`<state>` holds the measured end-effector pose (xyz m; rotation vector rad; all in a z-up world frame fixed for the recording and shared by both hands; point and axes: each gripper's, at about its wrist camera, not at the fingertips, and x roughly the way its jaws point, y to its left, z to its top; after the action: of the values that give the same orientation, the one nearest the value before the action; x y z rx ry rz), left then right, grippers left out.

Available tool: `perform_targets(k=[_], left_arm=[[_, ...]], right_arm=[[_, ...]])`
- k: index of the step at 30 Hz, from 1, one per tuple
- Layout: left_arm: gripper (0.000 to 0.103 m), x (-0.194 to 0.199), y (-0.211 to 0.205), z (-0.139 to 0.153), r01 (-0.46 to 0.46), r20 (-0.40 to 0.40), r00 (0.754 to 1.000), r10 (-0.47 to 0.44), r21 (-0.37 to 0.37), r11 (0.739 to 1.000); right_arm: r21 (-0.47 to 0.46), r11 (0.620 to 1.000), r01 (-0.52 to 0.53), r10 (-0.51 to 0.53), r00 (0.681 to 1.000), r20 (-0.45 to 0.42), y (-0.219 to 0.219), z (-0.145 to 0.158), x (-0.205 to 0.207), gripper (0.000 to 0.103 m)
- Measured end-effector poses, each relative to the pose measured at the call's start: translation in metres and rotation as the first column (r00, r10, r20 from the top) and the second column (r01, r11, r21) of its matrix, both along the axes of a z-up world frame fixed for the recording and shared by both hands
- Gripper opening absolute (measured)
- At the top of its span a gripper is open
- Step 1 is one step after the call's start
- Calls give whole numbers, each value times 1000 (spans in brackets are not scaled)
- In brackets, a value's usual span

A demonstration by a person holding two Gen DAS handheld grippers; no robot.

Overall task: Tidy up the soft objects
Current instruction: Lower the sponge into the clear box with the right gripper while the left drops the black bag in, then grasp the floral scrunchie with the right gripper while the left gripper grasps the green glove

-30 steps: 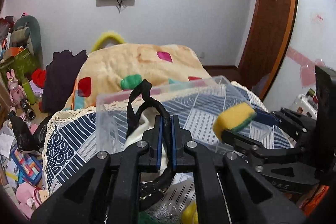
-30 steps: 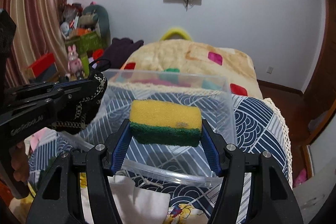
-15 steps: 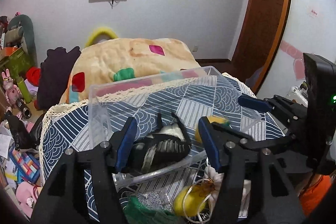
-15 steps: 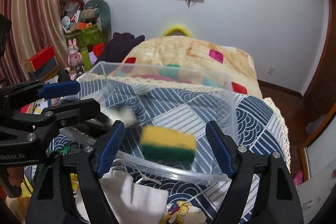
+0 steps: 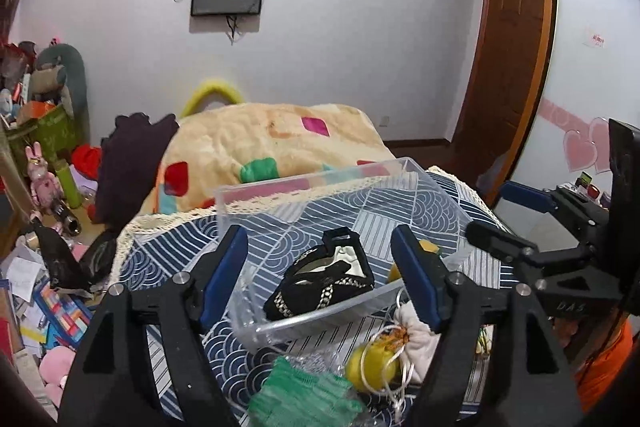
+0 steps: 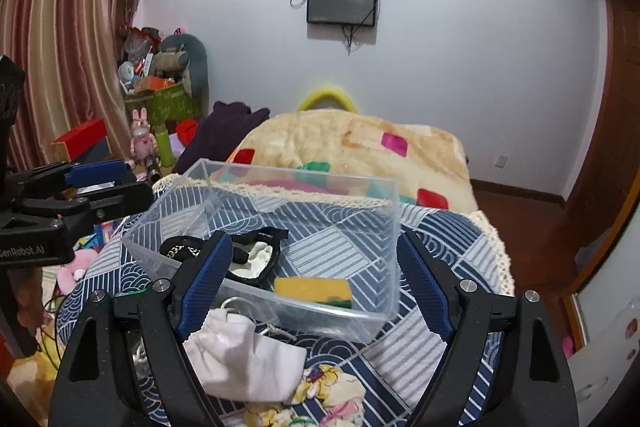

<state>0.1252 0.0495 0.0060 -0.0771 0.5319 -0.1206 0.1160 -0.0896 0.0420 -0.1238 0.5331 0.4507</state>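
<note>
1. Both tools are empty right now. The left gripper (image 5: pixel 320 279) has its jaws spread wide with nothing between them, and the right gripper (image 6: pixel 312 287) is just as wide apart and bare.

2. Straight ahead of both sits the clear plastic box (image 6: pixel 394 227) on the blue patterned cloth (image 6: pixel 448 227). 2 things already lie in it: a yellow and green sponge (image 6: pixel 314 291), low between the right gripper's fingers, and a black pouch with a chain strap (image 5: pixel 320 281), dead centre in front of the left gripper. I'd count those 2 as done.

3. What is left lies nearer than the box, under the fingers:
   - a white cloth bag (image 6: pixel 244 363) just below the right gripper's left finger, outside the box's front wall;
   - a cream drawstring pouch (image 5: pixel 416 327) and a yellow ball (image 5: pixel 372 363) with a thin wire loop on it, below the left gripper's right finger;
   - a green mesh scrubber (image 5: pixel 304 395) at the bottom between the left fingers, with something silvery just beyond it that I can't make out;
   - a flowered bit of fabric (image 6: pixel 332 387) low in the right view.

4. My guess is the job is somewhere under halfway: 2 in, at least 4 or 5 soft pieces waiting on the cloth. The box has plenty of room left.

5. The white bag looks the handiest next pick for the right side, the green scrubber or ball for the left.
</note>
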Motion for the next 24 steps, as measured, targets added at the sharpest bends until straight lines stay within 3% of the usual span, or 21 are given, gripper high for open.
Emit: perform_targets(k=[2,5,11,24], left_arm=[[86,-9,0,1,-8,16,1000,8,5,1000],[93,-26,0,-3,-27,45,999,26,23,999],[94,-48,0,-27,-39,17,999,39,44,998],[94,-58,-3,-90,-31,-114,993,33,16,999]], right_arm=[[5,1000,3,-3,1000,14,-3,2,-8,83],[8,1000,14,-15,999,34,-8,2,-20,84],[-2,999,39,-39,999,21,-22,-14,-38,86],[-6,999,36,-36,985,-170,-29,-84,-39,86]])
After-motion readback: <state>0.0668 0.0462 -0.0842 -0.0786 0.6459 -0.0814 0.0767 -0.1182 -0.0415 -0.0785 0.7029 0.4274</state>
